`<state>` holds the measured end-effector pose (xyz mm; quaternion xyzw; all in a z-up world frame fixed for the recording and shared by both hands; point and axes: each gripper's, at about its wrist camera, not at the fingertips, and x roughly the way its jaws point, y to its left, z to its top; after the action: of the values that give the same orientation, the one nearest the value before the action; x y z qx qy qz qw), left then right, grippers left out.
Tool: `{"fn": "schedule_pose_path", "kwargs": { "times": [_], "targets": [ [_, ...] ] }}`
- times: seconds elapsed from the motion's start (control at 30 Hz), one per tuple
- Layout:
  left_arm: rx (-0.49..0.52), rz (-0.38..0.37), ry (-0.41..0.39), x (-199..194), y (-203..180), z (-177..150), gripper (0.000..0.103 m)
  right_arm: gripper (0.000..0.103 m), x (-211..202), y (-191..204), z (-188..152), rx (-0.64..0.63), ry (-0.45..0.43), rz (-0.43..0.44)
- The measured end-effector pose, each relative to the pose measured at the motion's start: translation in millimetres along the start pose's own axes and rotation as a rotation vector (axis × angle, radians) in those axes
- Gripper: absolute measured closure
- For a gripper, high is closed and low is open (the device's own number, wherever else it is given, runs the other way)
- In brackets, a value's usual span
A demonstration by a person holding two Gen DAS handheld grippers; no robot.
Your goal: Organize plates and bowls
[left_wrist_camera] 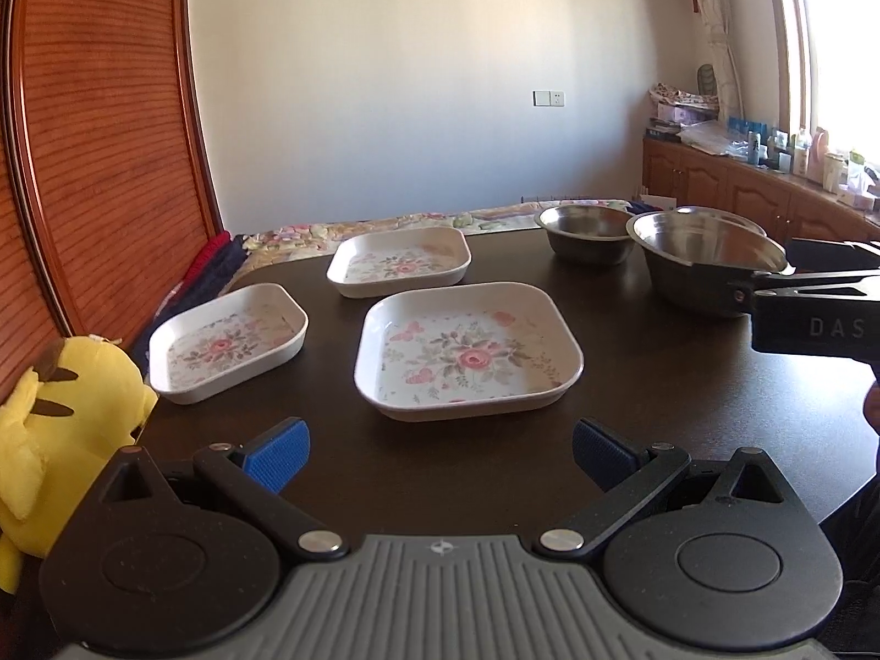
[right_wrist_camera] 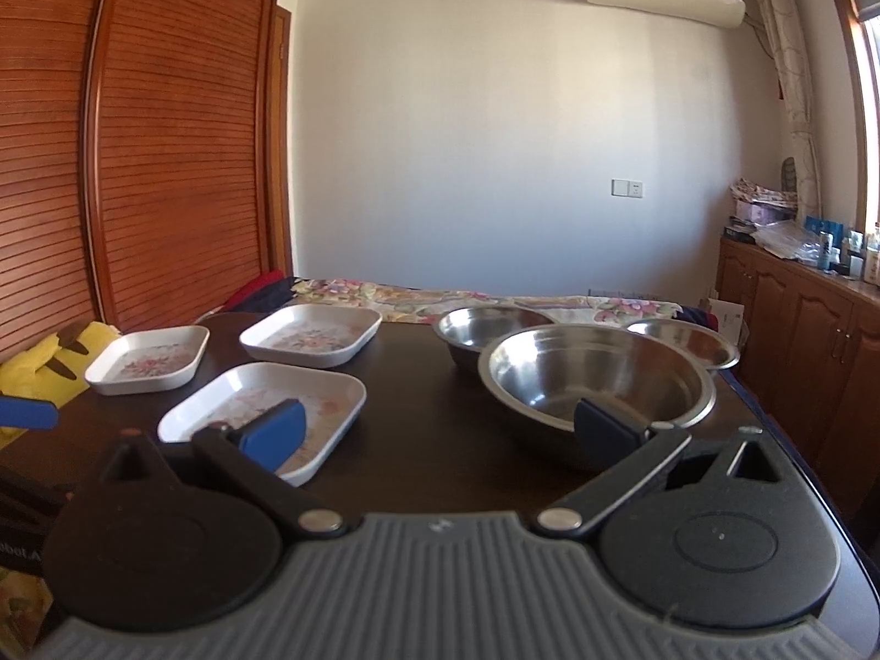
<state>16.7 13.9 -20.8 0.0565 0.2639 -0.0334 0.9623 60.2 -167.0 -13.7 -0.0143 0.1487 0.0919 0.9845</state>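
A bare strip of bench [left_wrist_camera: 632,341] is left between the nearest floral plate [left_wrist_camera: 467,355] and the steel bowls [left_wrist_camera: 709,269]; the left edge is crowded by a yellow plush toy [left_wrist_camera: 66,412]; two further plates [left_wrist_camera: 228,341] are set behind.

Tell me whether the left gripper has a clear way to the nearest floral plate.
Probably yes. The left gripper is open, aimed at the nearest plate, with only bare table between. The right gripper is off at the big bowl, out of the way.
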Motion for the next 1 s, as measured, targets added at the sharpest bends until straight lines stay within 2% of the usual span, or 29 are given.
{"fn": "schedule_pose_path", "kwargs": {
  "times": [0.3,0.5,0.63,0.83,0.9,1.0],
  "targets": [
    [0.002,0.065,0.019,26,30,9,0.000,0.000,28,20,9,-0.062,0.029,0.092],
    [0.002,0.076,0.023,44,50,21,0.000,0.000,45,27,11,-0.068,0.066,0.159],
    [-0.008,0.055,0.016,52,60,28,0.001,0.000,58,29,13,-0.082,0.089,0.186],
    [-0.022,0.009,0.035,70,68,38,0.018,0.002,73,27,15,-0.074,0.123,0.228],
    [-0.021,-0.003,0.047,77,68,41,0.029,0.015,78,27,15,-0.073,0.142,0.251],
    [-0.014,-0.012,0.067,87,69,43,0.043,0.027,89,29,12,-0.080,0.184,0.279]
  ]
}}
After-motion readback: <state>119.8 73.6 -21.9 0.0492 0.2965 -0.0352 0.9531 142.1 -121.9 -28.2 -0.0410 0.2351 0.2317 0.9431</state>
